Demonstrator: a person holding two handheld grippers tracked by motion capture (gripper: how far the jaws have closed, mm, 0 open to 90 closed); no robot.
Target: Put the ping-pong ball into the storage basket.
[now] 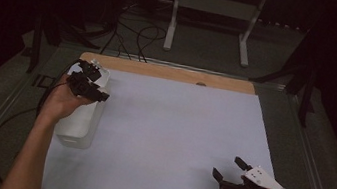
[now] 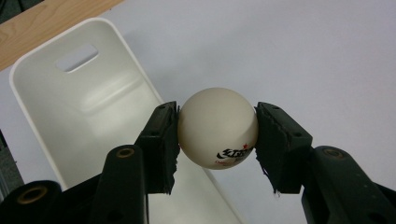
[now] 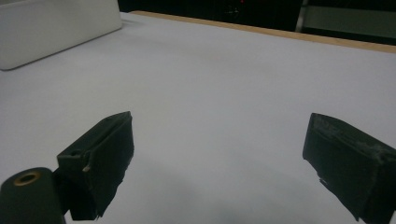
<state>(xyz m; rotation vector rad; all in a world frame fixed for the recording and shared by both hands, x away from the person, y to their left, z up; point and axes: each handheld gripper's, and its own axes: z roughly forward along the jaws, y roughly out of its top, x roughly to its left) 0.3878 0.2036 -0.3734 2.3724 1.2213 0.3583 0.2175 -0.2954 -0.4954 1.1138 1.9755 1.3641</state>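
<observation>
Currently the left gripper [image 2: 217,135] pinches a cream-white table-tennis ball [image 2: 217,127] between both pads, above the long white plastic bin [image 2: 88,100]. Pickup is complete; release into the bin remains. The right gripper [image 3: 219,163] rests spread, holding nothing.

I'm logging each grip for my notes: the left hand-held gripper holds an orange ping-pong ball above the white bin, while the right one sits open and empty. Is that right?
Not quite: the ping-pong ball is white, not orange, as the left gripper view shows. The rest stands: the left hand-held gripper holds it above the white bin, and the right hand-held gripper sits open and empty.
</observation>
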